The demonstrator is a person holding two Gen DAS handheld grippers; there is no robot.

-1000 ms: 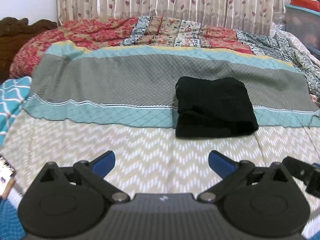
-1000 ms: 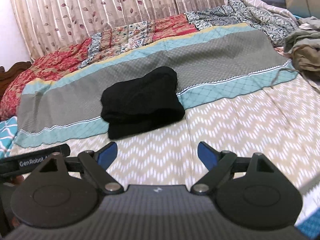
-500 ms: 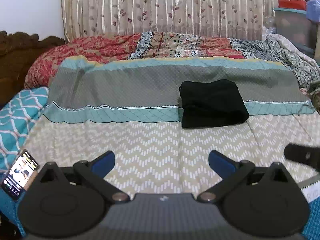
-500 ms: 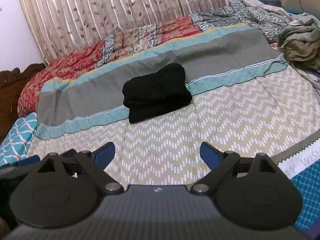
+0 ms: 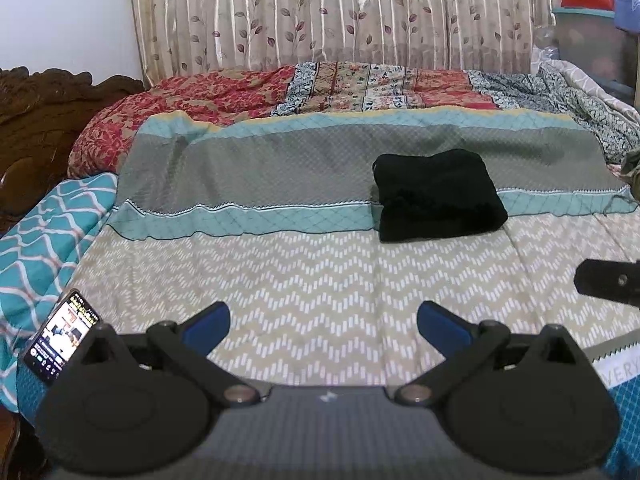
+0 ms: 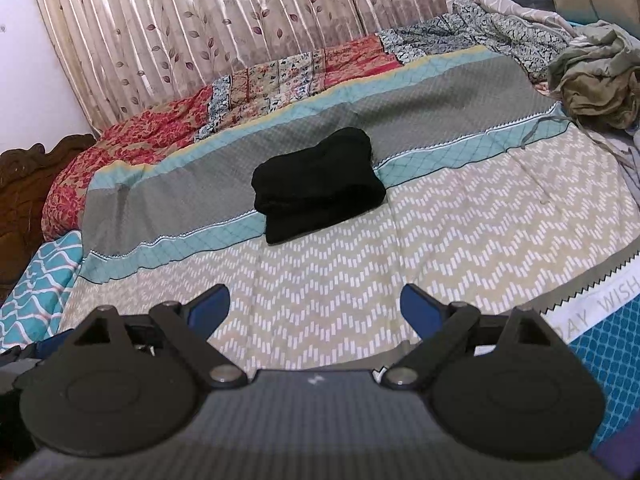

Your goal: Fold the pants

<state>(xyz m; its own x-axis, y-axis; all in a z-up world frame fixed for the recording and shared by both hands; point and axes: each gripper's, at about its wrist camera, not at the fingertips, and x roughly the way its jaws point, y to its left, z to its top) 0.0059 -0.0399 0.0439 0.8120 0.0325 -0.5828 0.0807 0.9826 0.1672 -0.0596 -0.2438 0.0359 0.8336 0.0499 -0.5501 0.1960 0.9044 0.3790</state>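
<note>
The black pants (image 5: 436, 196) lie folded in a compact bundle on the bed, across the teal band and the grey band of the bedspread; they also show in the right wrist view (image 6: 316, 190). My left gripper (image 5: 322, 326) is open and empty, held well back from the pants over the chevron part of the spread. My right gripper (image 6: 314, 308) is open and empty, also well back from the pants. Part of the right gripper shows at the right edge of the left wrist view (image 5: 608, 282).
A phone (image 5: 60, 342) with a lit screen lies at the bed's near left edge. A crumpled olive garment (image 6: 596, 80) lies at the bed's right side. A wooden headboard (image 5: 36, 128) stands at the left. Curtains (image 5: 340, 12) hang behind the bed, and storage boxes (image 5: 592, 36) stand at the back right.
Both grippers have drawn back from the folded pants, which now look smaller and farther. Both stay open and empty. The phone has come into fuller view.
</note>
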